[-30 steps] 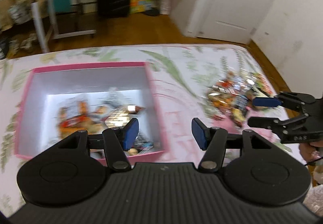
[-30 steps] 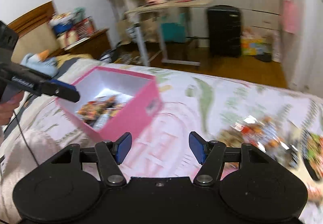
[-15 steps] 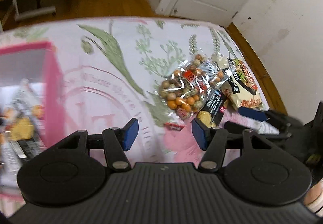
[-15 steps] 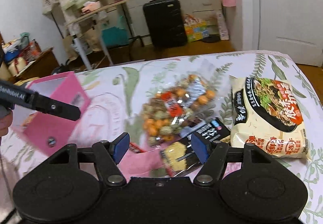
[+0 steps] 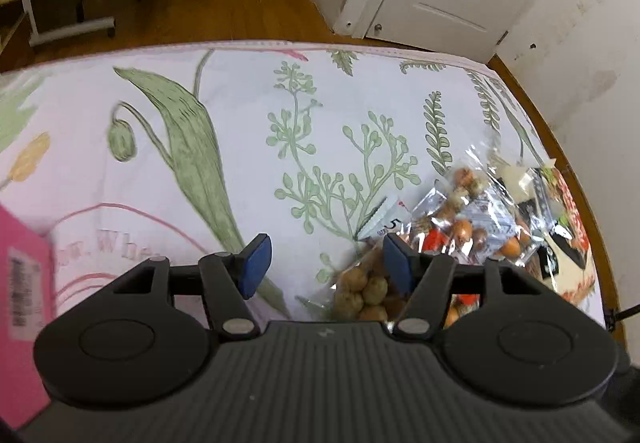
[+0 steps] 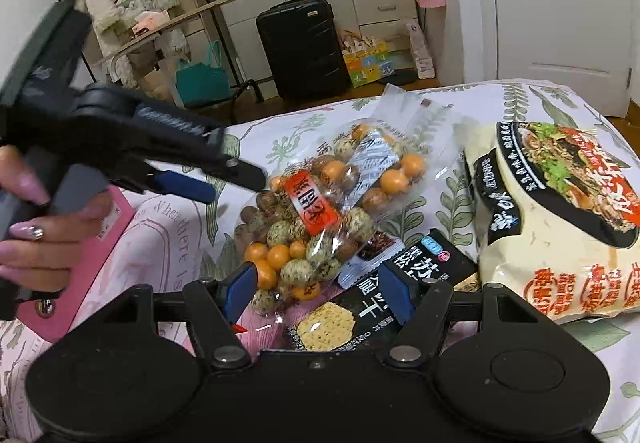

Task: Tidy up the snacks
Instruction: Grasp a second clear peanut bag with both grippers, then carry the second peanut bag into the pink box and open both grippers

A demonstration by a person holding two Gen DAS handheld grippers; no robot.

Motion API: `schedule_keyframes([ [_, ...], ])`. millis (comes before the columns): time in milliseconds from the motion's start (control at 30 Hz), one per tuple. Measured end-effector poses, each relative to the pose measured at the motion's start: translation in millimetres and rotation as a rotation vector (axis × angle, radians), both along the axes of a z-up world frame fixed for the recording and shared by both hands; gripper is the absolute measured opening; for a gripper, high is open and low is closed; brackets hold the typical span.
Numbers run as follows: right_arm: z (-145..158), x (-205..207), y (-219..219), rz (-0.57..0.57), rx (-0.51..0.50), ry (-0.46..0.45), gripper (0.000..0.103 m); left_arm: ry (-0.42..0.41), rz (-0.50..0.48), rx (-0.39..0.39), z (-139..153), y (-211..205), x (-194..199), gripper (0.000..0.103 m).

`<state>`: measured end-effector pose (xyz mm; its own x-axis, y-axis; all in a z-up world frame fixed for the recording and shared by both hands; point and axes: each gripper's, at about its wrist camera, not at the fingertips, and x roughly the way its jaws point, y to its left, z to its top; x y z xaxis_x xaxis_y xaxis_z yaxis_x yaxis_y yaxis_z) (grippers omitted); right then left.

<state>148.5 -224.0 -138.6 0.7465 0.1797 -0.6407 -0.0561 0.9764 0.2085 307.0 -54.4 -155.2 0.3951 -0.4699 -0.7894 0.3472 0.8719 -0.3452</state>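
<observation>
Snacks lie on the bed: right hand-held gripper [image 6: 316,293], jaws apart and empty, hangs right over the black cracker packet [image 6: 344,317]; left hand-held gripper [image 6: 236,181], jaws opening and empty, noses toward the nut bag [image 6: 320,211].

A clear bag of orange, brown and speckled coated nuts [image 6: 320,211] lay flat on the floral bedspread, its red label facing up; a black cracker packet [image 6: 360,307] lay just beside it, its upper end tucked under the bag; a pale instant-noodle packet [image 6: 560,227] lay flat at the right; the pink box [image 6: 80,267] stood at the left.
</observation>
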Motion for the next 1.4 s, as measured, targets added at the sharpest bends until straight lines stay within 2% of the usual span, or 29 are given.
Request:
schedule_keyframes([
  [100,-2,4,2,0.0,0.01,-0.002,0.072,0.055,-0.044,-0.104,-6,-4,5,0.065],
  [167,-2,8,2,0.005,0.023,0.0,0.072,0.11,-0.114,-0.142,-11,-10,4,0.065],
  [333,-3,14,7,-0.006,0.018,0.016,0.076,0.14,-0.191,-0.103,-12,-19,-12,0.066],
  [400,-5,14,8,-0.006,0.018,0.024,0.084,0.165,-0.202,-0.109,-11,-18,-17,0.066],
  [467,-8,16,11,0.013,0.011,0.033,0.092,0.17,-0.205,-0.108,-11,-18,-21,0.062],
  [500,-9,17,15,0.03,-0.012,0.031,0.094,0.161,-0.208,-0.095,-10,-19,-23,0.058],
  [533,-11,19,19,0.038,-0.036,0.033,0.094,0.145,-0.208,-0.073,-11,-22,-26,0.053],
  [600,-15,22,26,0.034,-0.077,0.041,0.094,0.12,-0.212,-0.055,-12,-23,-30,0.053],
  [733,-15,25,32,0.015,-0.078,0.049,0.097,0.093,-0.211,-0.037,-8,-22,-38,0.052],
  [1033,2,7,30,0.039,0.04,0.109,0.097,0.075,-0.219,0.06,16,-23,-73,0.055],
  [1333,30,-34,30,0.12,0.108,0.113,0.096,0.076,-0.273,0.094,53,-12,-124,0.056],
  [1400,36,-45,30,0.135,0.105,0.113,0.096,0.089,-0.269,0.077,59,-5,-135,0.056],
])
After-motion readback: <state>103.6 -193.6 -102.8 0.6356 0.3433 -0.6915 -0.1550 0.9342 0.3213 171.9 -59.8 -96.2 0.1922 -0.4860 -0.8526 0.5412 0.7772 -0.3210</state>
